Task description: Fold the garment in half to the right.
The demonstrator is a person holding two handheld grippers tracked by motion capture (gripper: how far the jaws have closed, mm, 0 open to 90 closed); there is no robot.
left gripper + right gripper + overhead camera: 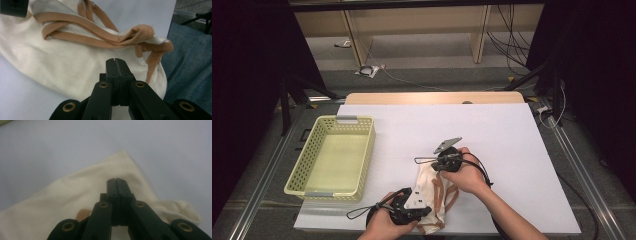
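Near the front edge of the desk [492, 130], on its white cover, lies a cream cloth bag [428, 186] with tan straps [447, 192], bunched and folded between the person's two hands. Seen from the left gripper view, the straps run in loops across the top of the cloth and one end hangs down at the bag's edge, close to the rim of the desk. At the bag's near end sits the left gripper [412, 210], held in the left hand [384, 226]; its fingers [111, 72] are pressed together with no gap, and they lie over the cloth, though whether any fabric is caught between them cannot be told. At the far end of the bag the right gripper [439, 165] is held in the right hand [469, 175]; its fingers [112, 190] are likewise pressed together above a pale corner of the cloth, and again a pinch of fabric cannot be made out. Well apart to the left, on the same white cover, stands a pale yellow perforated basket [309, 150] with grey handles at its ends.
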